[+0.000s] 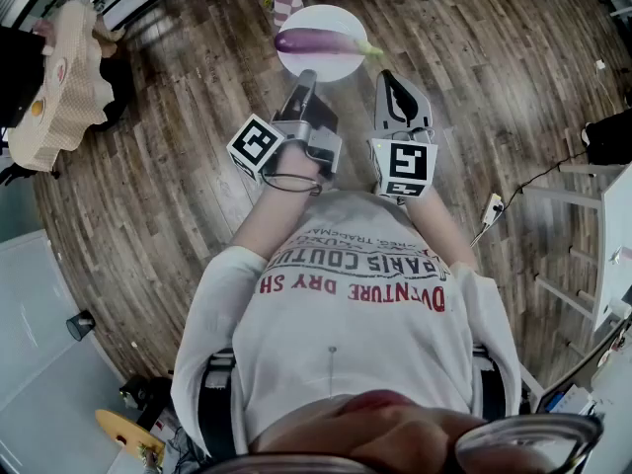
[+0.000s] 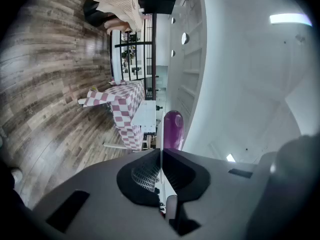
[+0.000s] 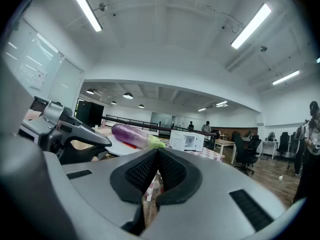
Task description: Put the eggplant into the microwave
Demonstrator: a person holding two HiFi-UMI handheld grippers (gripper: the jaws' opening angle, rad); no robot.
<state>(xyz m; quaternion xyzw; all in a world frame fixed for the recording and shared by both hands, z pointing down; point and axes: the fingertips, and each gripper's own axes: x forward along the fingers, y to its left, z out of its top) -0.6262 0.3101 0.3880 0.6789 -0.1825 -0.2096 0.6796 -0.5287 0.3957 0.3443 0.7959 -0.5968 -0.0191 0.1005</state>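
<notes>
A person's white shirt (image 1: 346, 334) is filling the lower head view, both arms reaching toward a round white surface (image 1: 336, 18) standing on the wood floor (image 1: 148, 166). Beyond the surface, a checked table (image 3: 210, 153) is carrying the white microwave (image 3: 187, 140). The left gripper (image 1: 308, 77) is hovering just short of the surface's near edge, rolled on its side, its jaws pressed together on nothing. The right gripper (image 1: 388, 77) is hanging beside it, equally near the surface, jaws likewise closed and empty. The eggplant (image 1: 321, 40) is lying lengthwise across the middle of the surface, untouched, its green stem end pointing to the right gripper's side. It is looking glossy and smooth, so it will likely be slippery, fairly light, and firm yet easy to bruise. The thick purple middle is probably offering the safest hold, with jaws spread wide first and closing gently across its width; the tapered stem end would likely slide out.
</notes>
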